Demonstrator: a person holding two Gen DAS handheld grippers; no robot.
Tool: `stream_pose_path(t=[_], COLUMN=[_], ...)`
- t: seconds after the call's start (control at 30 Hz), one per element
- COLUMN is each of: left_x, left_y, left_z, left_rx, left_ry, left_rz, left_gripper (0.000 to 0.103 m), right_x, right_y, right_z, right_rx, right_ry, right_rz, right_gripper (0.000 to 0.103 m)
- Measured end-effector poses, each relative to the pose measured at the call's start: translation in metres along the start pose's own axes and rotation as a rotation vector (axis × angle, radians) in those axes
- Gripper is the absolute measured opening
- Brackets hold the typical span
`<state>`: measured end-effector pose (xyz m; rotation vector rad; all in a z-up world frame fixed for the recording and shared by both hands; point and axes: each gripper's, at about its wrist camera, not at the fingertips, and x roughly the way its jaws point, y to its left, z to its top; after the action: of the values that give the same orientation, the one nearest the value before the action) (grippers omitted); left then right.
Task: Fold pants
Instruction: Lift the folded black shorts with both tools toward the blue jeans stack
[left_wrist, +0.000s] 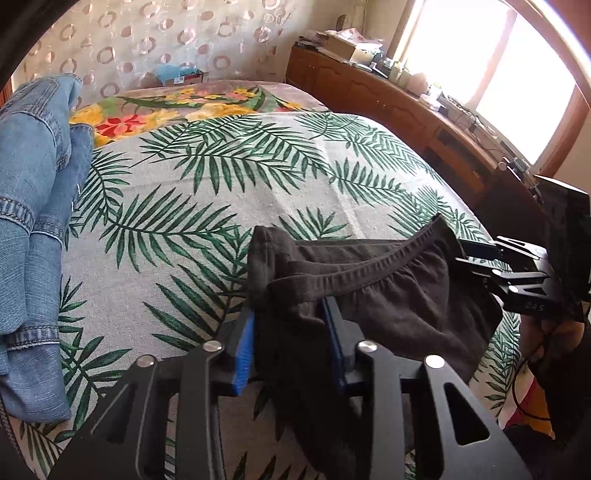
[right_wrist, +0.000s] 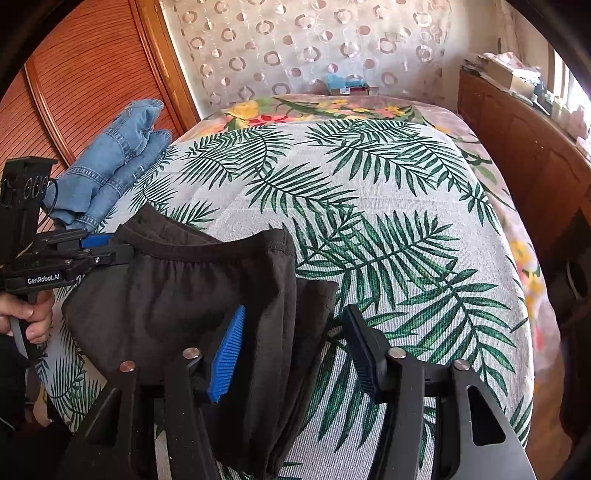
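Our left gripper (left_wrist: 291, 347) clamped on black pants' (left_wrist: 388, 302) waistband corner, our right gripper (right_wrist: 295, 354) apart around the other corner, palm-leaf bedspread (right_wrist: 369, 192) beneath.

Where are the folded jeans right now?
The folded jeans lie at the far-left edge of the leaf-print bedspread in both views, left of the black pants, by the slatted wooden door.

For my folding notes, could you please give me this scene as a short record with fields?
surface: bed with palm-leaf cover
garment: dark pants, waistband end lifted between both grippers
left gripper: blue pads close against one waistband corner, fabric bunched between them
right gripper: jaws apart, the other corner hanging between them, far pad clear of the cloth
other clothing: folded blue jeans at the bed's edge
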<state>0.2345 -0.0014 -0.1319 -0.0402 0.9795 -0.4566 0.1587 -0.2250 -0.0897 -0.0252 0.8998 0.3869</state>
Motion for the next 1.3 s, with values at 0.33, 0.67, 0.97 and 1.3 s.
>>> stream_pose_path(t=[0.33, 0.67, 0.97, 1.3], left_x=[-0.011, -0.045, -0.099, -0.165], left_y=[-0.005, -0.014, 0.000, 0.043], left_z=[0.007, 0.013, 0.034, 0.045], left_rx=[-0.009, 0.002, -0.011, -0.060], left_ry=[-0.030, -0.129, -0.276, -0.422], left_rz=[-0.027, -0.034, 0.037, 0.161], left_gripper=[0.018, 0.013, 0.013, 0.013], right_x=[0.006, -0.017, -0.036, -0.033], right_y=[-0.005, 0.010, 0.042, 0.100], right_z=[0.006, 0.022, 0.063, 0.129], right_rx=[0.045, -0.009, -0.133, -0.289], right_ry=[0.019, -0.082, -0.204, -0.313], right_rz=[0.069, 0.060, 0.069, 0.131], right_gripper=[0.010, 0.009, 0.009, 0.009])
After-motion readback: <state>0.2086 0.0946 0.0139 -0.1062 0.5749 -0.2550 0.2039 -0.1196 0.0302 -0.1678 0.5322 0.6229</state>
